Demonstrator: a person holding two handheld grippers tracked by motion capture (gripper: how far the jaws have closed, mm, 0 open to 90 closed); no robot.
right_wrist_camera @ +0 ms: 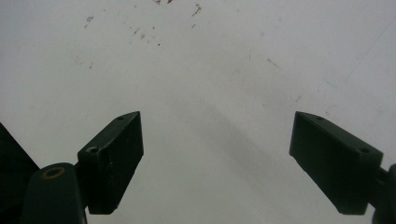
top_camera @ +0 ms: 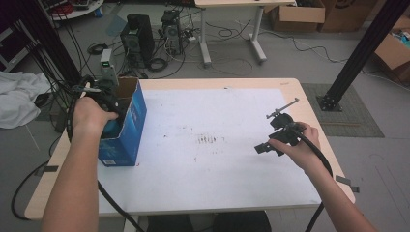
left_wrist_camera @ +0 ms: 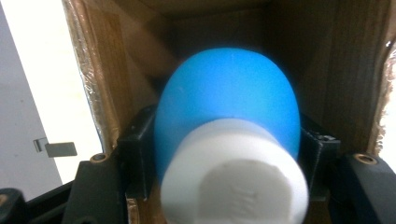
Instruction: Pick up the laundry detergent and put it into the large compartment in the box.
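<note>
Bulb [left_wrist_camera: 229, 102]: blue body, white cap toward the camera, sitting inside the box [top_camera: 129, 126] at the left edge of the surface [top_camera: 217, 193]. Your left gripper [left_wrist_camera: 229, 154] is pushed into the box's open top, jaws clamped on the bulb's sides. Cardboard walls are close on both sides of it. Your right gripper [right_wrist_camera: 217, 158] is well apart, over the white sheet [top_camera: 217, 145] on the right side, jaws spread wide with nothing between them, pointing down at the bare sheet.
</note>
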